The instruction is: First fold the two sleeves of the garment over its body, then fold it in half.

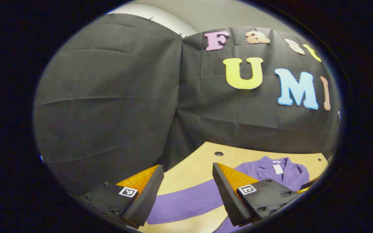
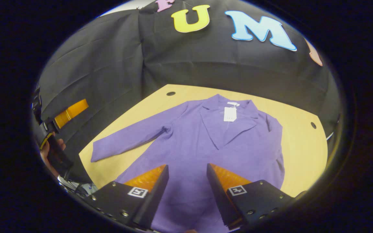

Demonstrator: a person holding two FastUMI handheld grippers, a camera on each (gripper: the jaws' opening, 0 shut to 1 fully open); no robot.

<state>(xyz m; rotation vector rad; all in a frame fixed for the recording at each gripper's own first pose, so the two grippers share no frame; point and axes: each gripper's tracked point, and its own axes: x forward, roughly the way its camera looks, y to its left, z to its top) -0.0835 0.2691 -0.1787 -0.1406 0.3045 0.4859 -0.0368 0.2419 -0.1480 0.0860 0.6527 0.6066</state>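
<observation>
Garment point(image 2: 206, 149) lengthwise, collar toward wall

Left gripper point(image 1: 186, 191): fingers spread apart, nothing between them, held level | Right gripper point(image 2: 185, 187): fingers spread apart, empty, tilted downward | Hand point(image 2: 49, 150): at far left of right gripper view, gripping the left gripper's handle

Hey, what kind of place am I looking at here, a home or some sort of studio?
Probably a recording booth, not a home: black cloth walls close in a bare wooden table with a purple jacket spread flat and tagged.
</observation>
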